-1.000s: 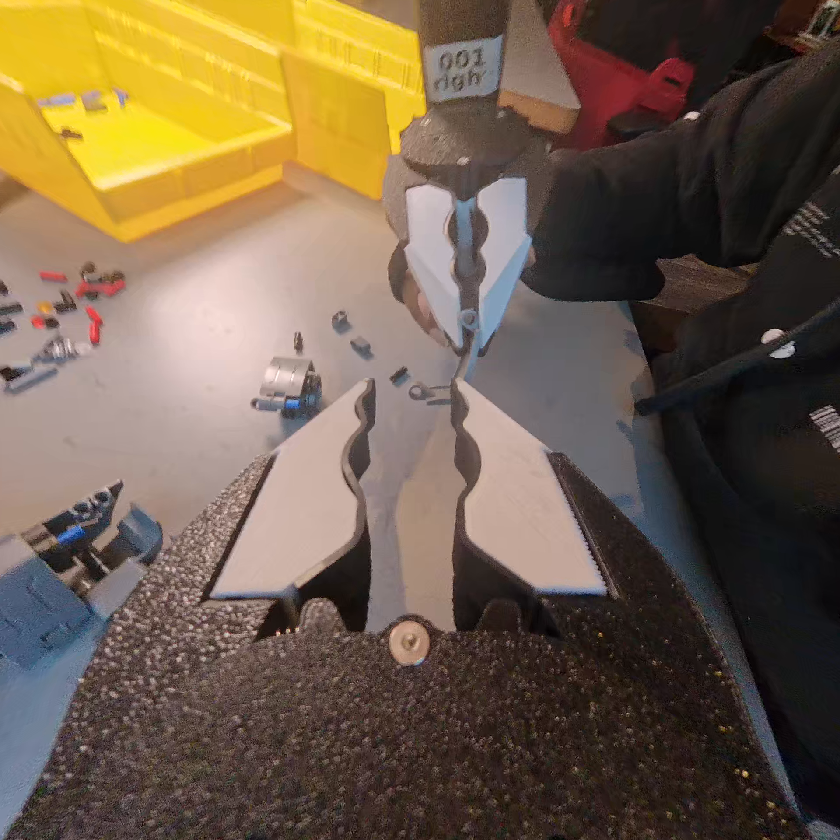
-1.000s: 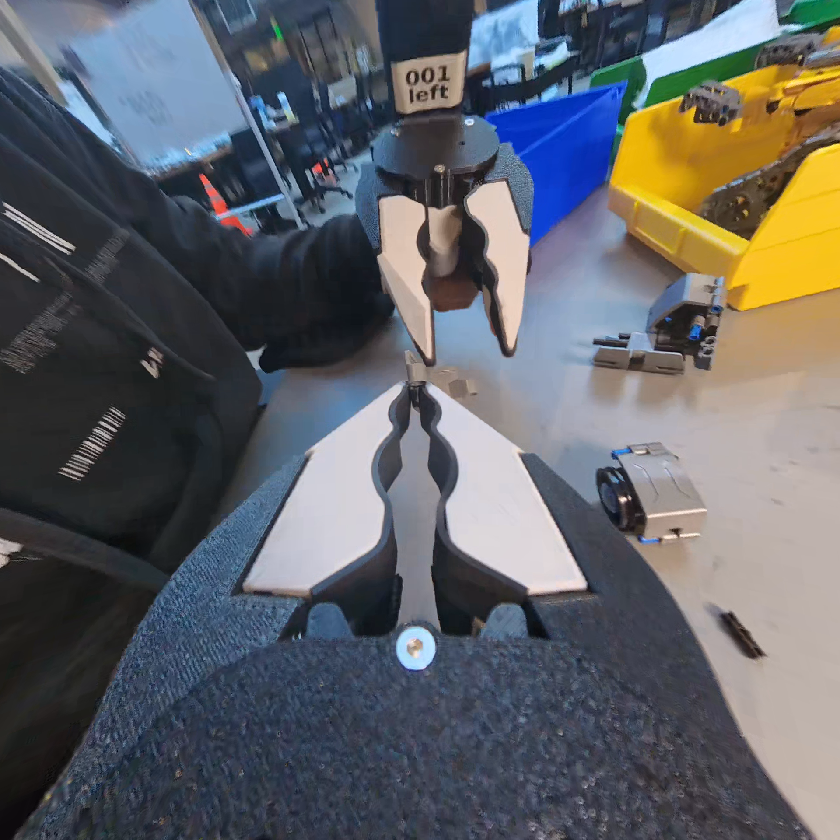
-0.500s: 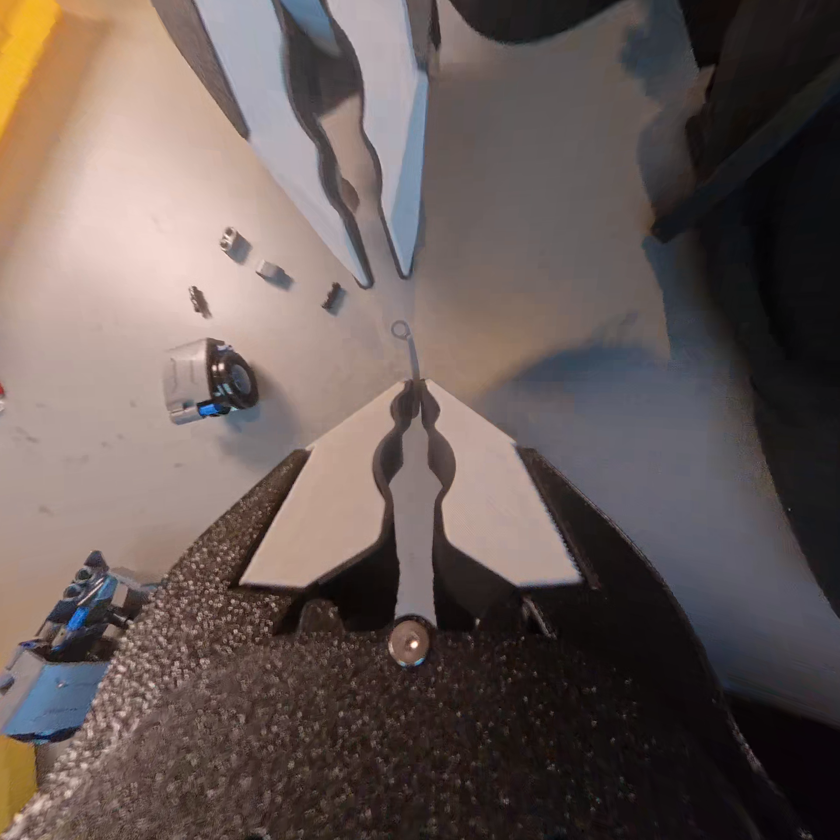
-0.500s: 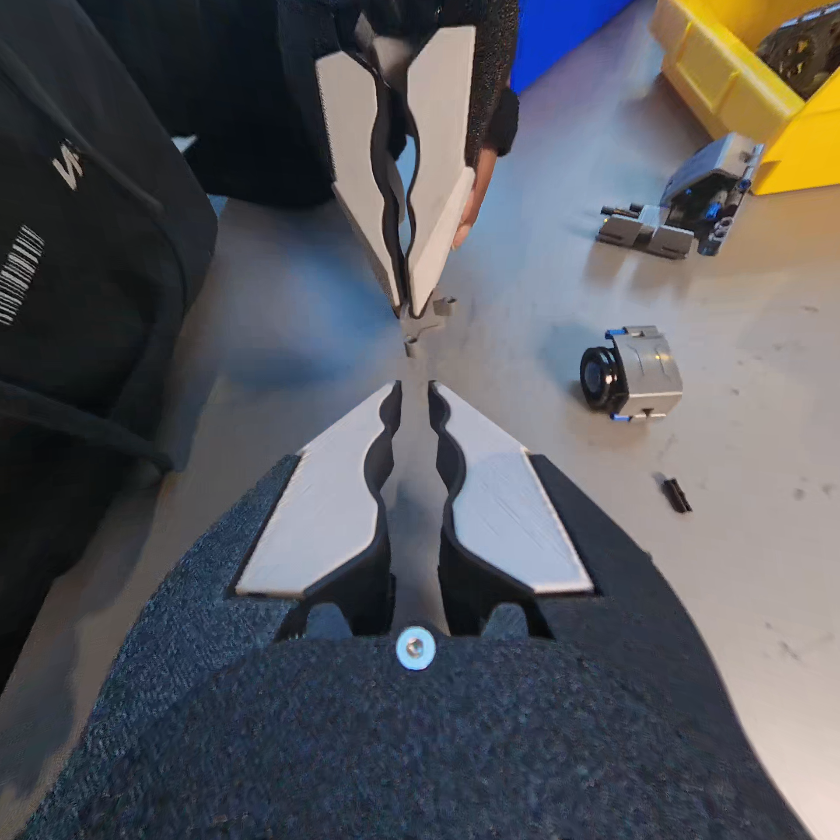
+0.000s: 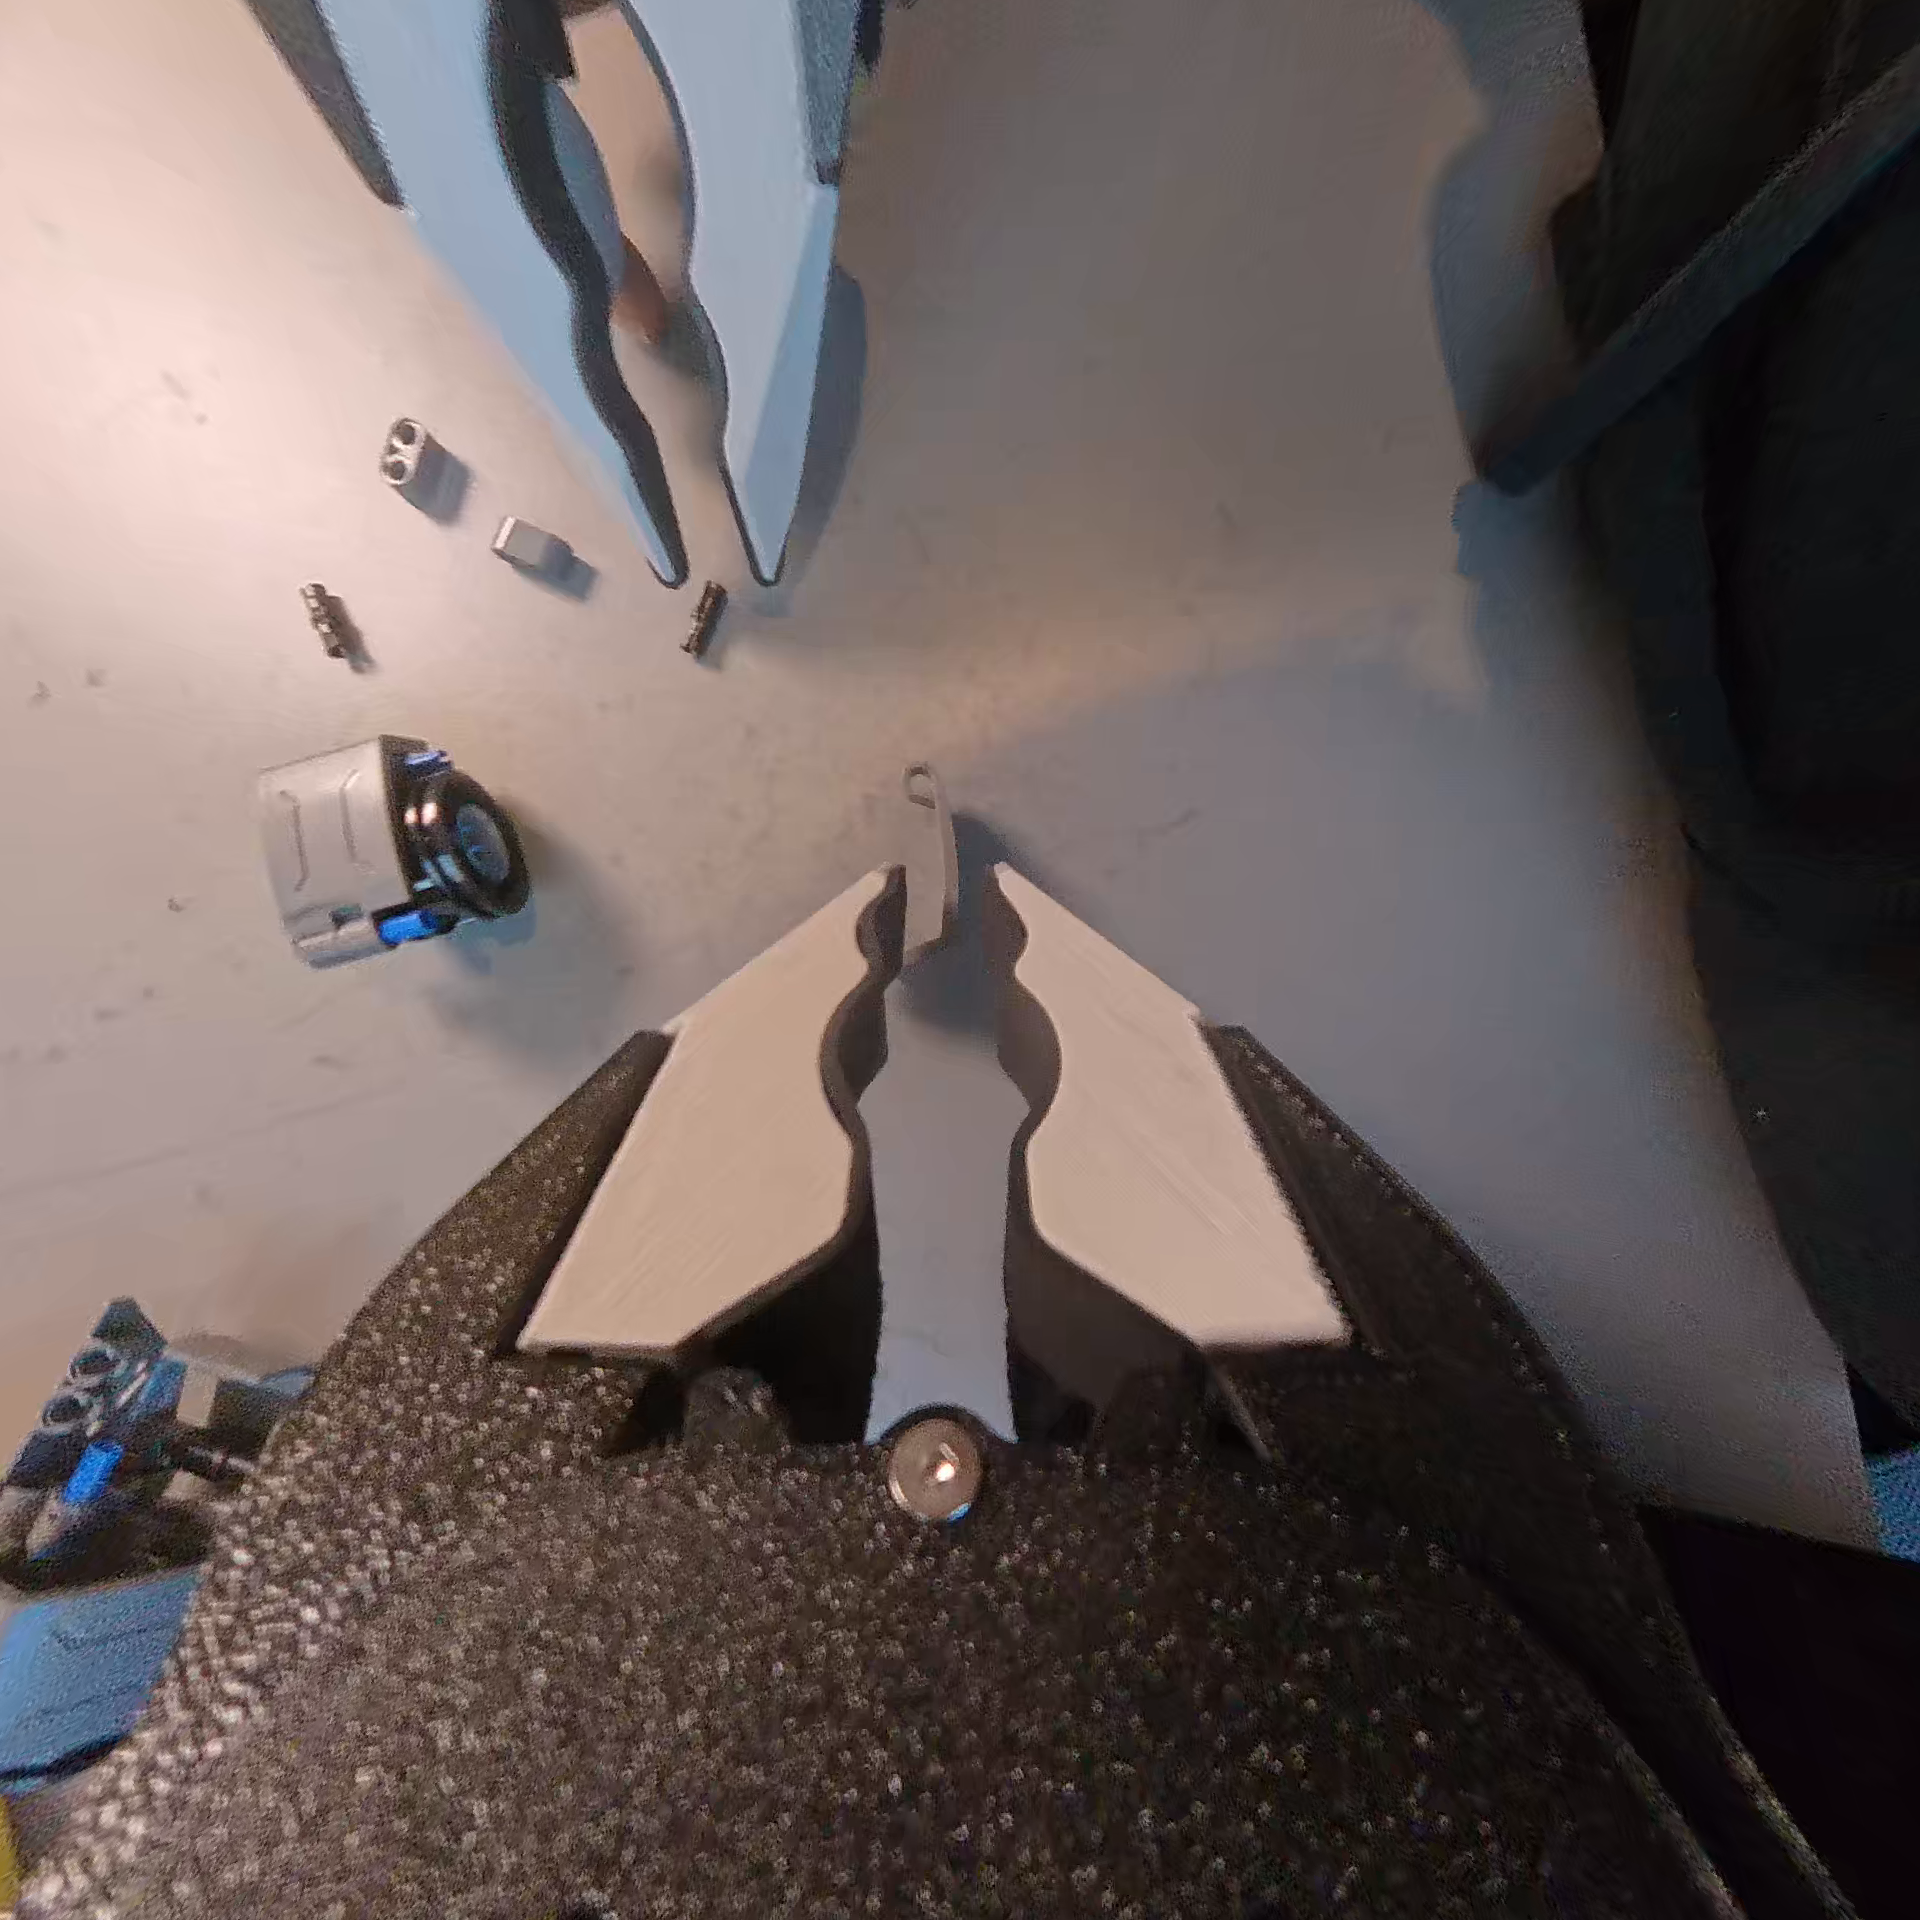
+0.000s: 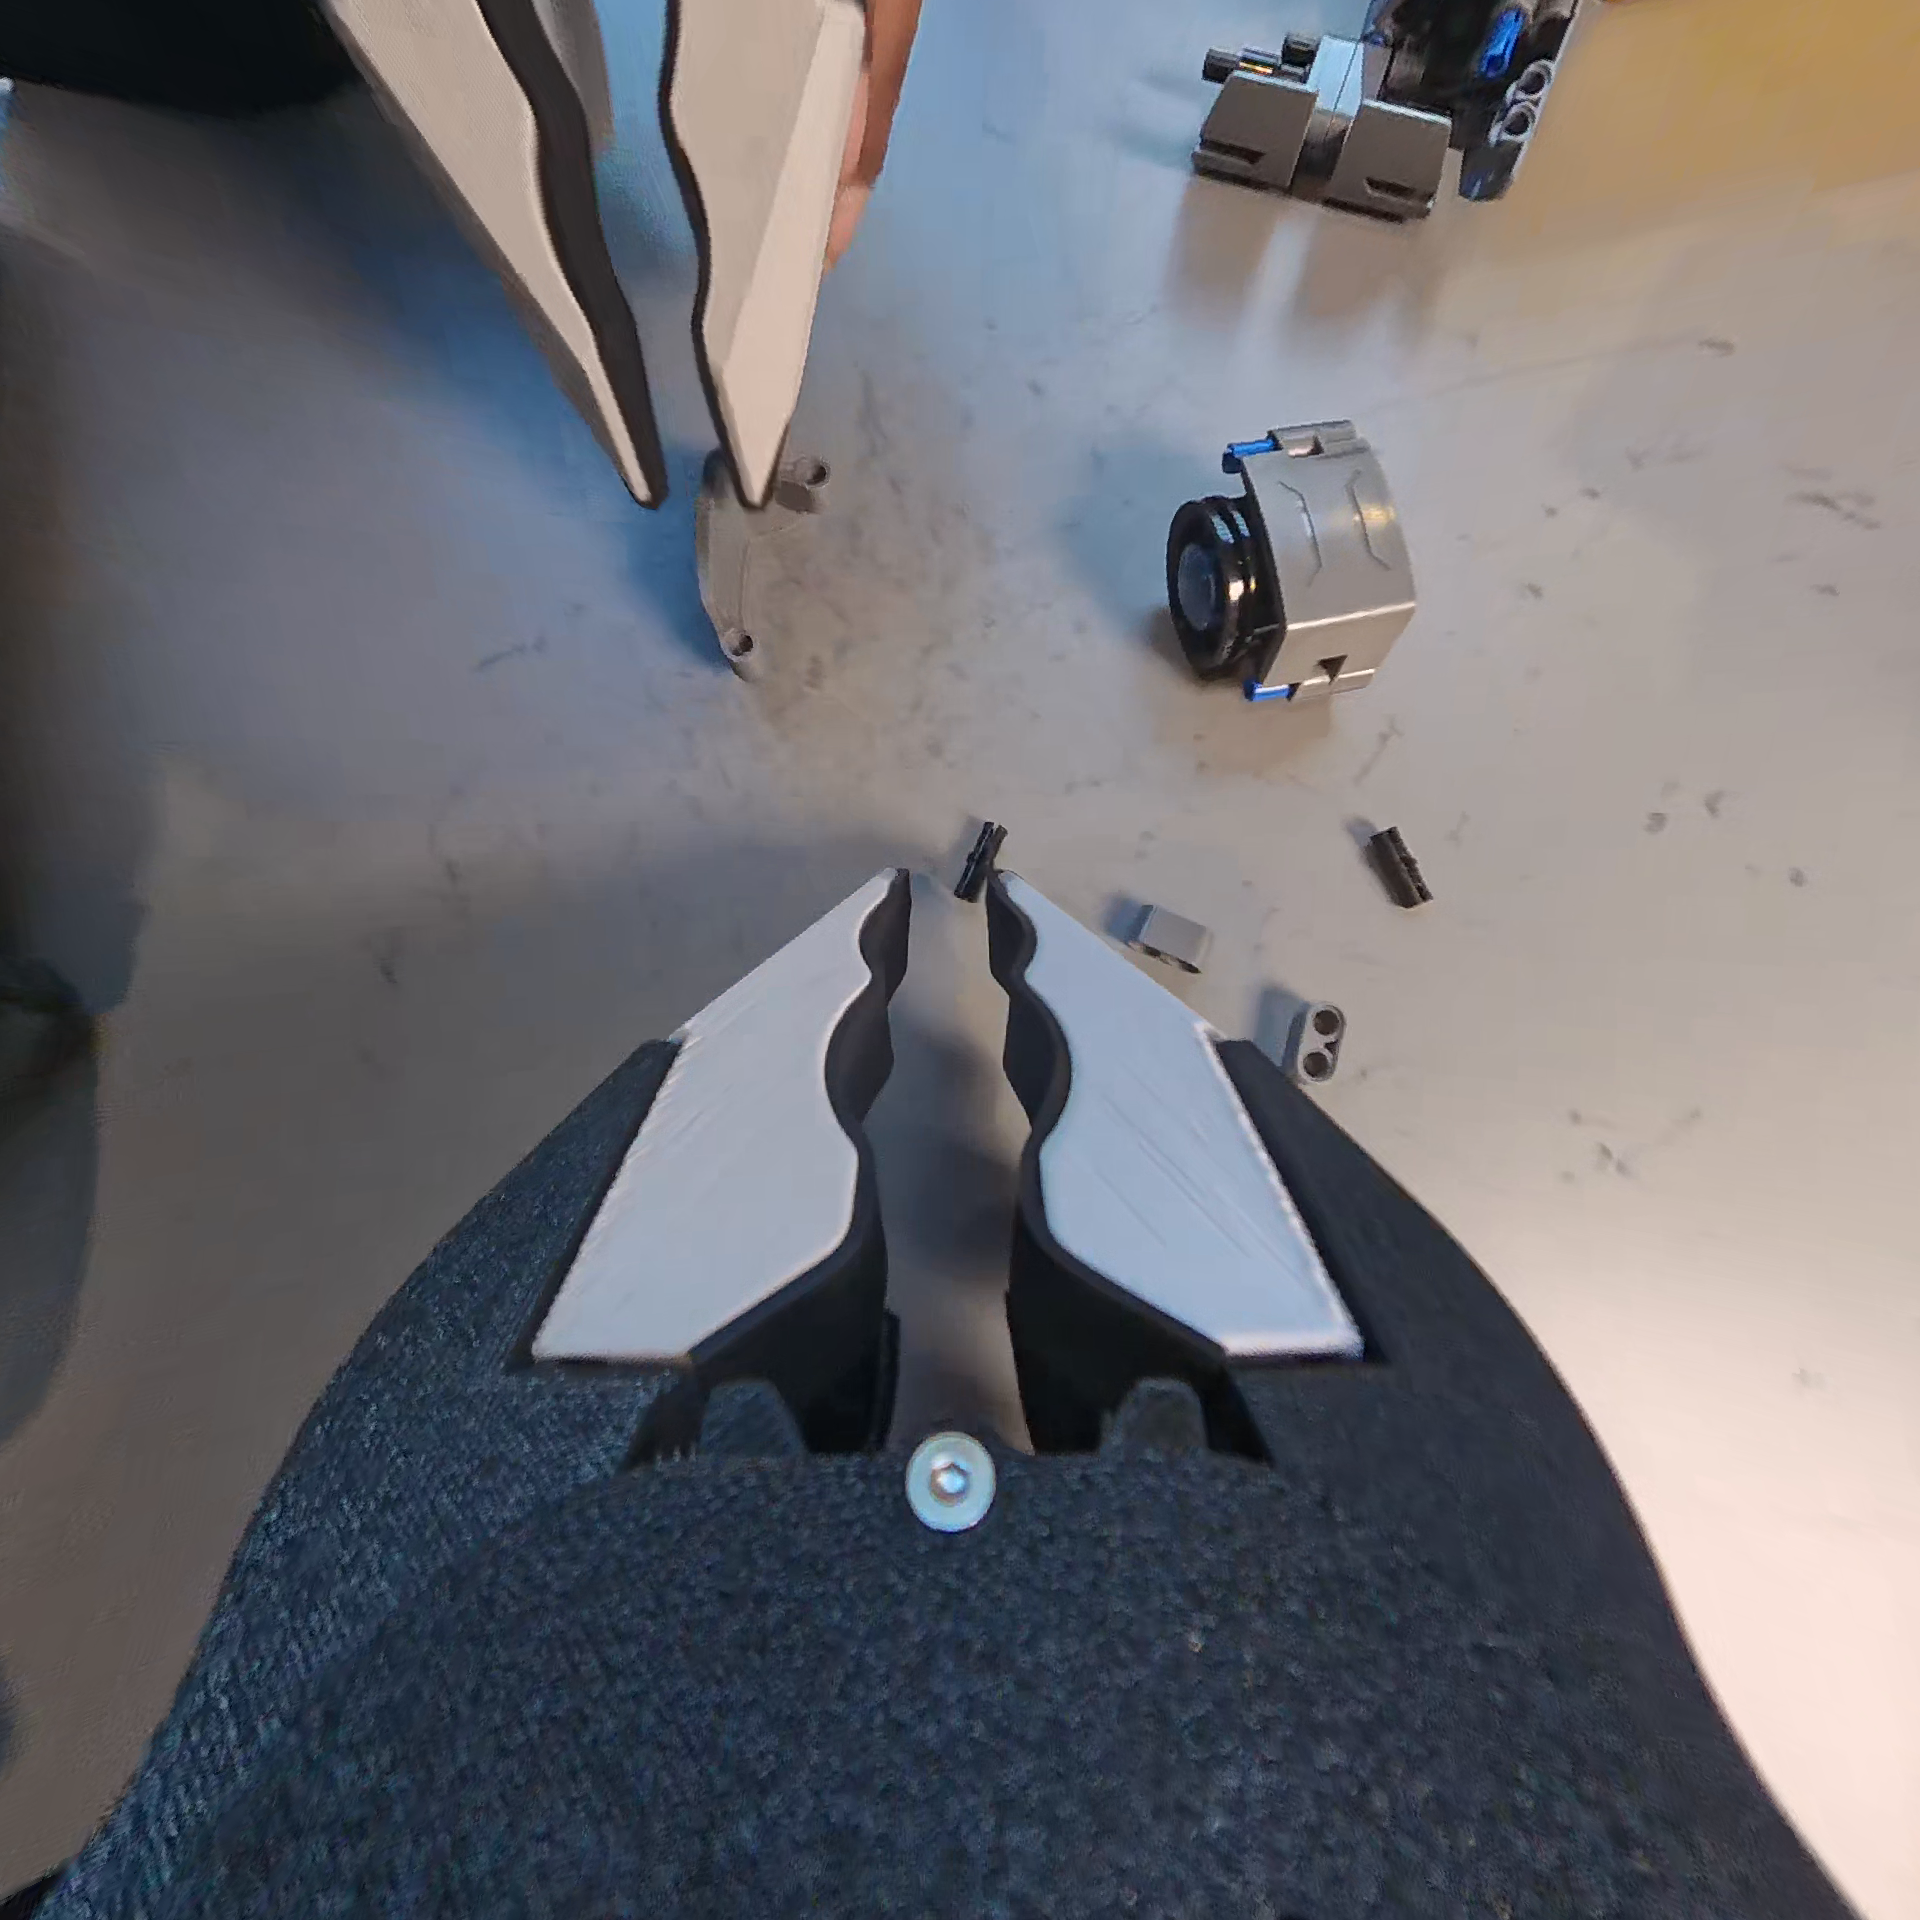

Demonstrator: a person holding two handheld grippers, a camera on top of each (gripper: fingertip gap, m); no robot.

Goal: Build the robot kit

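My left gripper (image 5: 948, 878) is open low over the grey table (image 5: 1143, 623). A thin curved grey piece (image 5: 932, 862) lies between its parted fingertips, and the pads do not press on it. The right wrist view shows the same piece (image 6: 727, 566) lying on the table under the left gripper's tips (image 6: 701, 499). My right gripper (image 6: 948, 878) is open and holds nothing. A small black pin (image 6: 982, 860) lies on the table just by its right fingertip. The left wrist view shows the right gripper (image 5: 717, 577) above that pin (image 5: 704, 620).
A grey and black wheel-like block with blue pins (image 6: 1294, 561) lies to the right. Small grey connectors (image 6: 1304, 1034) (image 6: 1164, 935) and another black pin (image 6: 1397, 868) lie close by. A grey and blue assembly (image 6: 1351, 125) sits farther off. Dark clothing (image 5: 1766, 520) borders the table. The tips of one gripper are about 9 cm away from the tips of the other. The black pin (image 6: 1397, 868) lies some 8 cm from my right tips, 15 cm from my left tips. My left wrist view (image 5: 329, 615) looks at it from another angle.
The right gripper let go of the grey piece as the left shut on it. Both came down to the table, and the left has now opened, leaving the piece lying there.
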